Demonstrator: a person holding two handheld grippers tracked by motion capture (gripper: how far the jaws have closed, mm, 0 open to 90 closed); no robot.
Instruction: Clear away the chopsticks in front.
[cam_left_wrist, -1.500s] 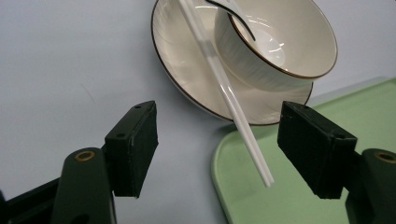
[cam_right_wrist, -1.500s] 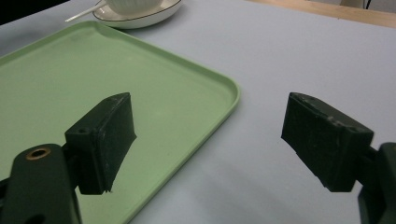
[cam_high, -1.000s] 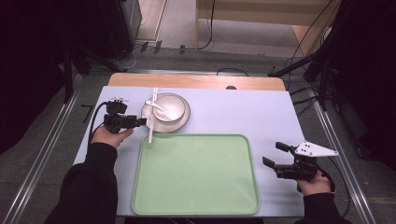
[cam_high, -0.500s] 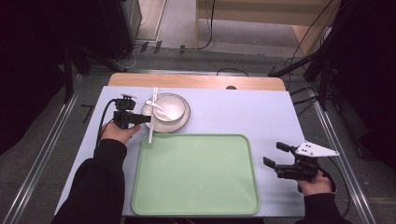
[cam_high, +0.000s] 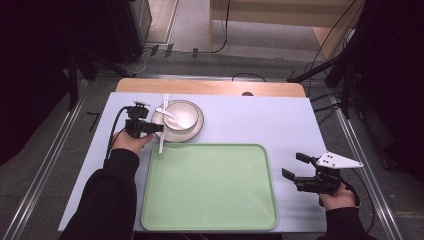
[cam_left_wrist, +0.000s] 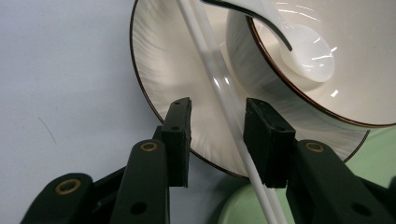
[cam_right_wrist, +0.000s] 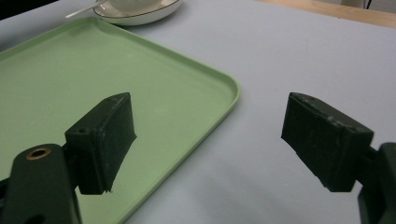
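A white bowl (cam_high: 184, 118) with a white spoon (cam_high: 167, 112) in it stands on a brown-rimmed plate (cam_high: 196, 131) at the table's back left. White chopsticks (cam_high: 163, 125) lie across the plate's left rim. My left gripper (cam_high: 157, 128) reaches in from the left, low over that rim. In the left gripper view the chopsticks (cam_left_wrist: 210, 65) run between the jaws of that gripper (cam_left_wrist: 218, 105). The jaws have just been closing. The right pad (cam_left_wrist: 268, 140) is at the sticks and the left pad (cam_left_wrist: 180, 135) stands apart. My right gripper (cam_high: 293, 165) is open and holds nothing.
A large green tray (cam_high: 210, 195) lies bare at the table's front centre, its far left corner just below the plate. The right gripper (cam_right_wrist: 210, 116) hovers over blue tabletop beside the tray's right edge (cam_right_wrist: 229, 100). A wooden strip (cam_high: 210, 87) borders the far side.
The left hand has shifted right and slightly down toward the plate, and its jaws have narrowed around the chopsticks. The right hand has kept still.
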